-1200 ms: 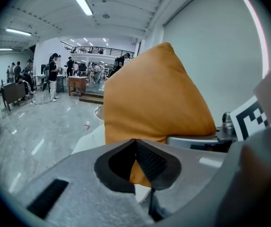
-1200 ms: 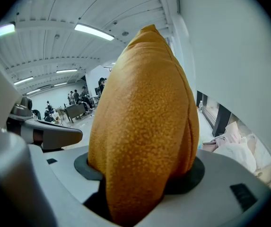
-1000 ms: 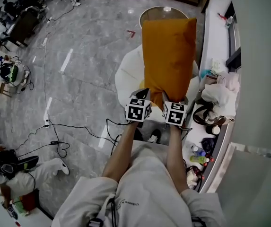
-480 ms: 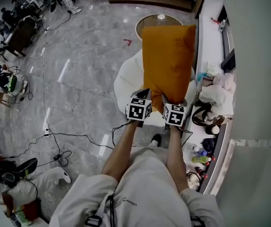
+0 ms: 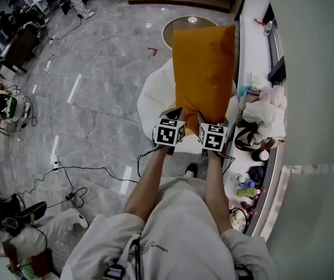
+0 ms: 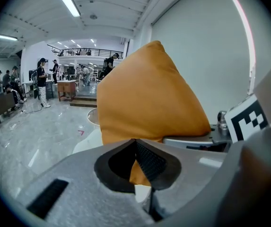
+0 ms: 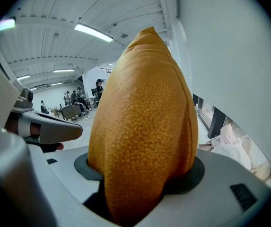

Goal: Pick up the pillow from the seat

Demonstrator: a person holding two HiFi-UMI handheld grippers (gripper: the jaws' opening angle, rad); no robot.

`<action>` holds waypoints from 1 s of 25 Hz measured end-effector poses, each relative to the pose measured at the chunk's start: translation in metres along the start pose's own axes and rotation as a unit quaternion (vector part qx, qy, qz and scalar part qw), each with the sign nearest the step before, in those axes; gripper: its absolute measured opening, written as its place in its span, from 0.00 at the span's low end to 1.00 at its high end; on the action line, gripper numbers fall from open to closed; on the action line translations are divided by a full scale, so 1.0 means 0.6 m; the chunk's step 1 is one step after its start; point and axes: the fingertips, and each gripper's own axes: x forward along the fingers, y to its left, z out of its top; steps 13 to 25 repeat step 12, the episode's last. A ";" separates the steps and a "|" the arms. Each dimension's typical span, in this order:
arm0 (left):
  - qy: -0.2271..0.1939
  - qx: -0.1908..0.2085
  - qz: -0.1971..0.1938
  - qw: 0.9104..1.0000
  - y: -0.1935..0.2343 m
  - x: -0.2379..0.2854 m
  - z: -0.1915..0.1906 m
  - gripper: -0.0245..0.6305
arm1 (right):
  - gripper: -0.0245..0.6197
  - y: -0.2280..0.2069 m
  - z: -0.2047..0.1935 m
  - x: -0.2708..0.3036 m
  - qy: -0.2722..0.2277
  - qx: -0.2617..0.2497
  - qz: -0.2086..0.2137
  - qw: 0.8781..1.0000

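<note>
An orange pillow (image 5: 204, 69) hangs upright in the air above a white seat (image 5: 151, 95), held by its lower edge. My left gripper (image 5: 177, 114) is shut on the pillow's lower left corner; in the left gripper view a fold of the orange pillow (image 6: 149, 93) sits pinched in the left gripper (image 6: 136, 167). My right gripper (image 5: 205, 119) is shut on the lower right part. In the right gripper view the bulging pillow (image 7: 144, 122) fills the gap of the right gripper (image 7: 140, 186). Both grippers stand side by side, close together.
A round glass table (image 5: 190, 25) stands beyond the seat. A long white counter (image 5: 254, 51) runs along the right, with bags (image 5: 263, 115) and bottles (image 5: 245, 185) near it. Cables (image 5: 67, 168) trail over the marble floor on the left.
The pillow and both grippers have shifted slightly up and left in the head view. Both grips on the pillow stay as they were.
</note>
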 end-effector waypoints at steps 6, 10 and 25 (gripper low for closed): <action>0.002 -0.006 0.001 1.000 -0.001 0.002 -0.005 0.05 | 0.52 -0.003 -0.001 -0.007 0.000 -0.016 -0.001 1.000; 0.008 -0.004 -0.001 1.000 -0.008 0.006 -0.008 0.05 | 0.52 -0.007 0.004 -0.011 -0.004 -0.020 -0.001 1.000; 0.009 -0.002 -0.004 1.000 -0.011 0.008 -0.010 0.05 | 0.52 -0.008 0.006 -0.012 -0.006 -0.019 -0.001 1.000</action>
